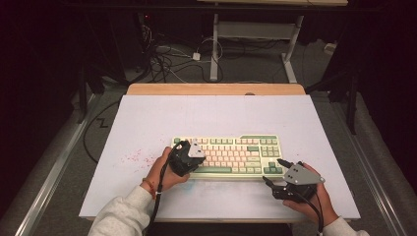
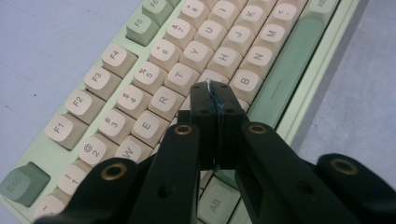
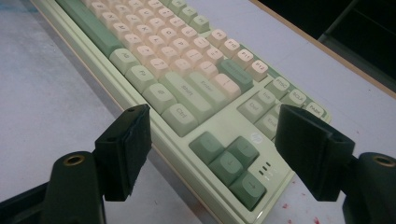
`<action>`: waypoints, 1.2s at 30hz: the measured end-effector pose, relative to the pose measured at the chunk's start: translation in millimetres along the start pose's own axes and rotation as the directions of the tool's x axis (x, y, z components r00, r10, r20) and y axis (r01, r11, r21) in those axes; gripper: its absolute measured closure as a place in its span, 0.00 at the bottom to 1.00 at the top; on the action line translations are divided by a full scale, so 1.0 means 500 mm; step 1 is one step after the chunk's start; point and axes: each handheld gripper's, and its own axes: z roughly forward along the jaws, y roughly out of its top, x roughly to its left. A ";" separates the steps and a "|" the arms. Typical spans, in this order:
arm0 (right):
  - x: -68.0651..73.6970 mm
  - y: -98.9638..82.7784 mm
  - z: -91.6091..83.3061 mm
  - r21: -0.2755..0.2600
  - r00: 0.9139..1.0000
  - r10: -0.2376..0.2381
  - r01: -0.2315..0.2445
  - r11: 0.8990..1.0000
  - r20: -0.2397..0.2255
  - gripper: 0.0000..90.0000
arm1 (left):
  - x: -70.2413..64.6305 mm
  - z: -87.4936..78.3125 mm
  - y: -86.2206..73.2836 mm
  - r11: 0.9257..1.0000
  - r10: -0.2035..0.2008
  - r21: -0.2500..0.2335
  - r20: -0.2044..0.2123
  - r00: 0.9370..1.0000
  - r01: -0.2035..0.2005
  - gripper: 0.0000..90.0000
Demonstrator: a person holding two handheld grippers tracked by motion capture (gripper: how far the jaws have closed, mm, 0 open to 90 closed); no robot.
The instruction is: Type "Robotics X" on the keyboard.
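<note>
The keyboard (image 1: 228,156) is seen lying flat on the bench (image 1: 147,118), nearer its near edge than its far edge and roughly midway between its left and right edges. The left tool (image 2: 212,91) is held over the left half of the keyboard with its jaws pressed together and nothing between them, the tips being set down among the cream keycaps (image 2: 180,77) just beside the G and V keys. The right tool (image 3: 212,154) is held wide open and empty just off the keyboard's right near corner, the arrow keys (image 3: 229,161) being seen between its two pads.
</note>
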 end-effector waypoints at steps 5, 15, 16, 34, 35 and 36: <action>0.001 0.000 0.000 0.001 1.000 -0.004 0.004 1.000 -0.003 0.30 | 0.004 -0.007 0.000 1.000 -0.004 -0.013 -0.011 1.000 0.004 0.96; -0.001 -0.001 -0.001 0.001 1.000 0.002 -0.002 1.000 0.000 0.30 | 0.028 -0.022 -0.010 0.999 -0.041 -0.024 -0.035 0.999 0.041 0.97; -0.001 0.000 0.000 0.000 1.000 0.002 -0.002 1.000 -0.001 0.30 | 0.031 -0.023 -0.012 0.999 -0.043 -0.020 -0.038 0.998 0.042 0.97; -0.001 -0.001 -0.001 0.002 1.000 -0.003 0.003 1.000 -0.001 0.30 | 0.050 -0.004 -0.032 0.997 -0.072 0.025 -0.037 0.997 0.073 0.97; -0.002 -0.001 -0.001 0.003 1.000 -0.003 0.003 1.000 0.000 0.30 | 0.050 -0.003 -0.032 0.997 -0.073 0.027 -0.031 0.997 0.074 0.97; -0.002 -0.001 -0.001 0.003 1.000 -0.001 0.001 1.000 0.000 0.30 | 0.050 -0.002 -0.032 0.997 -0.070 0.028 -0.032 0.997 0.071 0.97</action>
